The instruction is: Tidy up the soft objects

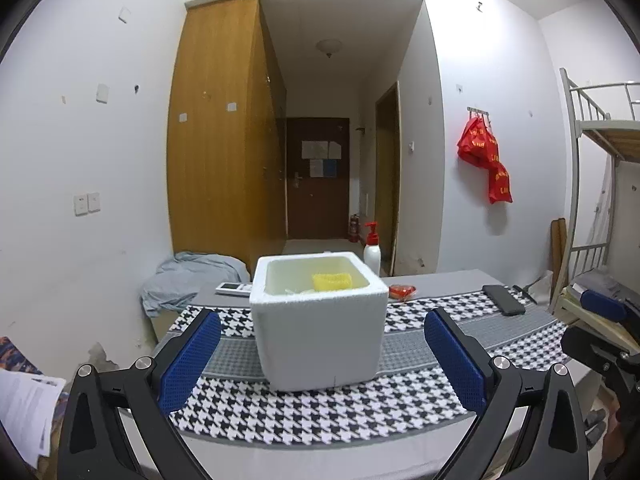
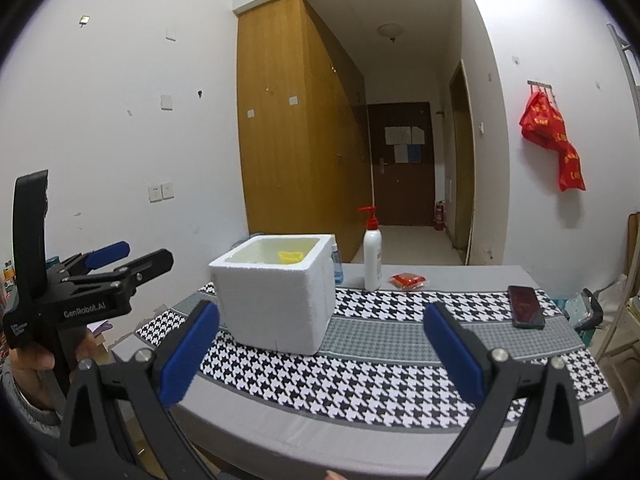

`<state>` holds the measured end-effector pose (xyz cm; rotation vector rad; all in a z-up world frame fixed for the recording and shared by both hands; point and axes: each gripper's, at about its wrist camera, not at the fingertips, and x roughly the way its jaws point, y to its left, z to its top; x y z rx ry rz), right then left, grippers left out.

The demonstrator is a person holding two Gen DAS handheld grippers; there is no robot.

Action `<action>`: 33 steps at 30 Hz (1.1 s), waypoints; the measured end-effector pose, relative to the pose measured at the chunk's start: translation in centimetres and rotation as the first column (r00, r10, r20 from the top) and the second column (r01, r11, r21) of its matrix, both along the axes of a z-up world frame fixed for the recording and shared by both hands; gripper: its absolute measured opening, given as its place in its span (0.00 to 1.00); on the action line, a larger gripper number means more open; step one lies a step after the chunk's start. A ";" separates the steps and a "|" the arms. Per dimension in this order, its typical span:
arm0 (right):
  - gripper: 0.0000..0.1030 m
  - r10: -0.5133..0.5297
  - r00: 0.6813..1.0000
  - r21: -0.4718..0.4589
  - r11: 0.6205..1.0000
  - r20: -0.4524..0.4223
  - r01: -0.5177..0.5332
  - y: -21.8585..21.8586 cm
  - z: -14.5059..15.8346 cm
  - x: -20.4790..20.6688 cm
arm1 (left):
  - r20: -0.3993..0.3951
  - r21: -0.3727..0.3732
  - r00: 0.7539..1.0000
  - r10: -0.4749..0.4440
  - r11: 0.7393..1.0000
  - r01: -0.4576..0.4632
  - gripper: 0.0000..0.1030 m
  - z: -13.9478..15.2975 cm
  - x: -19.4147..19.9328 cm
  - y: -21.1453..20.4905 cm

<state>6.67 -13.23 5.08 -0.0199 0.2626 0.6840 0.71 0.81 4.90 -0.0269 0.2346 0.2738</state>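
Grippers are hovering over a table (image 2: 400,424) spread with one houndstooth cloth (image 2: 360,376), both spread wide and gripping nothing. One white foam box (image 1: 320,336) is standing on that cloth, its top open; from the left wrist camera it is sitting ahead of and between the left gripper's (image 1: 322,364) two blue pads (image 1: 188,364), touching neither. One yellow soft object (image 1: 332,281) is lying inside the box against its far wall, with something pale beside it that is too indistinct to name. The right gripper (image 2: 320,354) is holding off to the box's right, its two fingers parted above bare cloth; its camera is also catching the left gripper from the side, held in a hand (image 2: 36,376). Behind the box, one white pump bottle (image 2: 372,254) with a red top is standing upright, and one red packet (image 2: 407,281) is lying just beside it. One dark phone (image 2: 526,306) is resting near the cloth's right end, well apart from the box. One remote control (image 1: 234,289) and one crumpled grey cloth (image 1: 192,280) are lying at the table's far left.
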 end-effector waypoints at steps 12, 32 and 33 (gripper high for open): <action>1.00 -0.037 0.999 0.003 0.999 0.001 0.037 -0.1 -3.5 -2.5 | 0.097 0.045 0.995 0.026 0.998 -0.031 0.99 -3.5 -4.1 -1.2; 1.00 -0.050 0.998 -0.033 0.998 -0.023 0.050 0.2 -5.7 -3.5 | 0.059 0.067 0.998 -0.033 0.997 0.029 0.99 -5.3 -5.4 -2.1; 1.00 -0.052 0.998 -0.035 0.998 -0.025 0.051 0.3 -5.7 -3.5 | 0.059 0.066 0.998 -0.035 0.997 0.031 0.99 -5.3 -5.4 -2.1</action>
